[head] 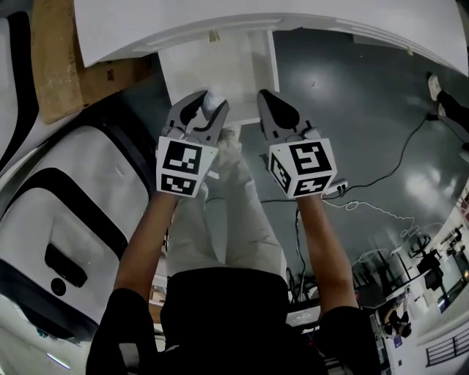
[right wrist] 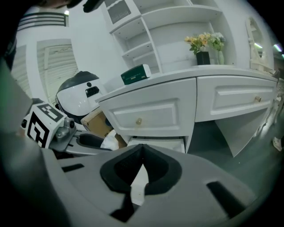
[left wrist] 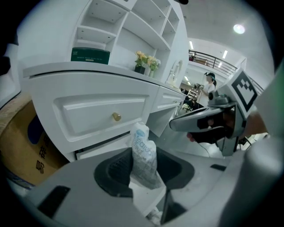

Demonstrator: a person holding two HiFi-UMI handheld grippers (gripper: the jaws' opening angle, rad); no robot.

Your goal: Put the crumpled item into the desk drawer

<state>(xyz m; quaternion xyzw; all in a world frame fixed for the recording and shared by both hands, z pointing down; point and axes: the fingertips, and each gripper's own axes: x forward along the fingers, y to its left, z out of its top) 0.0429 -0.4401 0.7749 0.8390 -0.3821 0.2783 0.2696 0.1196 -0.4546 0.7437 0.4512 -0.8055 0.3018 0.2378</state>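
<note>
The white painted desk (head: 220, 18) is running across the top of the head view. Its shallow white open drawer (head: 212, 69) is jutting toward the person at 12 o'clock of both tools, with its straight side walls and front edge showing plainly. At 2 to 4 o'clock of the drawer, a glossy dark grey floor (head: 352, 95) is lying open, with thin black and white cables (head: 396, 168) trailing well away. At 10 o'clock a brown cardboard box (head: 58, 58) is crowding the drawer's left side, and a rounded white-and-black machine shell (head: 66, 198) is filling the room at 8 o'clock. The left hand-held gripper (head: 210, 105) is clamping its dark ribbed pads on the crumpled white plastic packet (left wrist: 143, 153), which carries blue print. The packet is standing upright between the jaws, and in the head view it is appearing over the drawer's near part. How high above the drawer it is hanging cannot be told. The packet's lower end is disappearing between the pads, and its print is too creased to read. The right hand-held gripper (right wrist: 142, 150) is holding its jaw tips together on nothing, just beside the left one at 3 o'clock. In the left gripper view, a closed panelled drawer front with a small round brass knob (left wrist: 116, 116) is sitting above the open one, whose inside is cut off there.
</note>
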